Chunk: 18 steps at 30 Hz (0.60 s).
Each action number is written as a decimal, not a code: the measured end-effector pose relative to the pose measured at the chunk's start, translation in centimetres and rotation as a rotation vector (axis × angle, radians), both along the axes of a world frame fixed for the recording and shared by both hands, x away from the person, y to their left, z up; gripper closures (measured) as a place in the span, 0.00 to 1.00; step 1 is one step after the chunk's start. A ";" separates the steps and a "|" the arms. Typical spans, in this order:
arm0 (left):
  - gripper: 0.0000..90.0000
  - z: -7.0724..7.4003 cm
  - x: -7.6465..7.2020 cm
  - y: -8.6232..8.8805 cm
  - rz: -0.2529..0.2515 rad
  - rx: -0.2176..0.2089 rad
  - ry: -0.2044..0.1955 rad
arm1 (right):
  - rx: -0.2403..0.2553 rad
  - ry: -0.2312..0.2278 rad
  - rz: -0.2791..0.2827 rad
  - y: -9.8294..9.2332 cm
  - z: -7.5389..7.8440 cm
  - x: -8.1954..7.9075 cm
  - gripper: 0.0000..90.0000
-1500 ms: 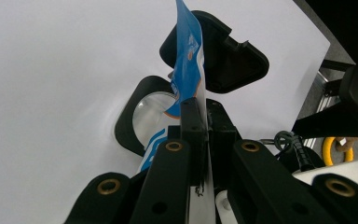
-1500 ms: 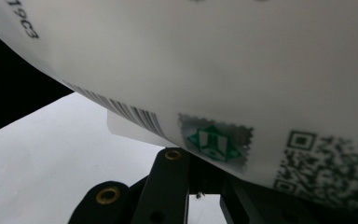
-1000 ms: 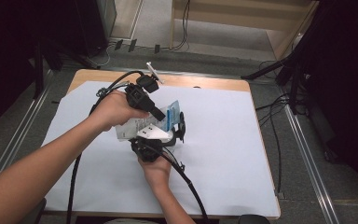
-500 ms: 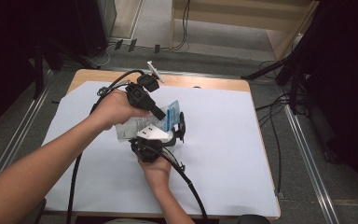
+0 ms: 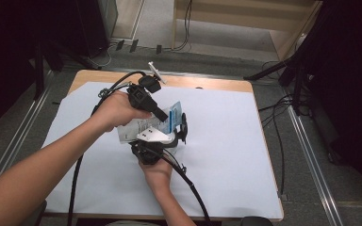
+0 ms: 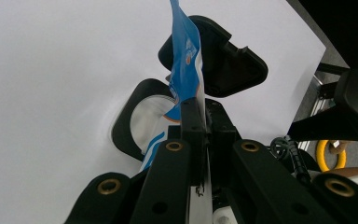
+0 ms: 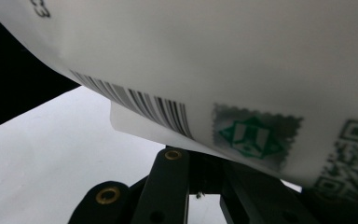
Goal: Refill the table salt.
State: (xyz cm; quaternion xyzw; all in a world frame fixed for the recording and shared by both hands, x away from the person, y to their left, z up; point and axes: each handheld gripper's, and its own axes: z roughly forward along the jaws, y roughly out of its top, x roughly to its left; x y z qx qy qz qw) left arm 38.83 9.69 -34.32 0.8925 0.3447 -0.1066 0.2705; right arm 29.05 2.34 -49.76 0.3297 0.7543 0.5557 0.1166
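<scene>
A flat packet (image 5: 143,128), white with a blue end (image 5: 173,115), is held up over the middle of the table between both grippers. My left gripper (image 5: 162,117) reaches in from the upper left and is shut on it. In the left gripper view the jaws of the left gripper (image 6: 200,107) pinch the packet (image 6: 186,70) edge-on. My right gripper (image 5: 169,137), with its grey plate on top, comes from below. In the right gripper view the right gripper (image 7: 203,156) is shut on the lower edge of the packet's white back (image 7: 242,70), which bears a barcode (image 7: 140,105) and a green stamp (image 7: 251,133).
A white sheet (image 5: 226,141) covers the wooden table (image 5: 202,84). Black cables (image 5: 188,183) trail from both grippers toward the front edge. Black parts of the right gripper (image 6: 228,60) show behind the packet. A yellow ring (image 6: 328,154) lies off to the side. More cables (image 5: 278,108) run along the floor.
</scene>
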 end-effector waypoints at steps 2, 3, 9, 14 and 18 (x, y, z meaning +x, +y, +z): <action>1.00 0.0 0.0 0.0 0.008 -0.005 -0.001 | 0.002 0.000 0.002 0.0 0.0 0.0 1.00; 1.00 0.0 0.0 0.0 0.008 -0.006 0.002 | 0.001 -0.002 0.002 0.0 0.0 0.0 1.00; 1.00 0.0 0.0 -0.1 0.006 -0.011 0.002 | -0.001 -0.003 -0.003 0.0 0.0 0.0 1.00; 0.99 -0.1 0.1 0.0 0.008 -0.013 0.011 | -0.002 -0.007 0.000 0.0 0.0 -0.1 1.00; 0.99 -0.1 0.1 0.0 0.010 -0.014 0.014 | 0.002 -0.008 0.002 0.0 0.1 -0.1 1.00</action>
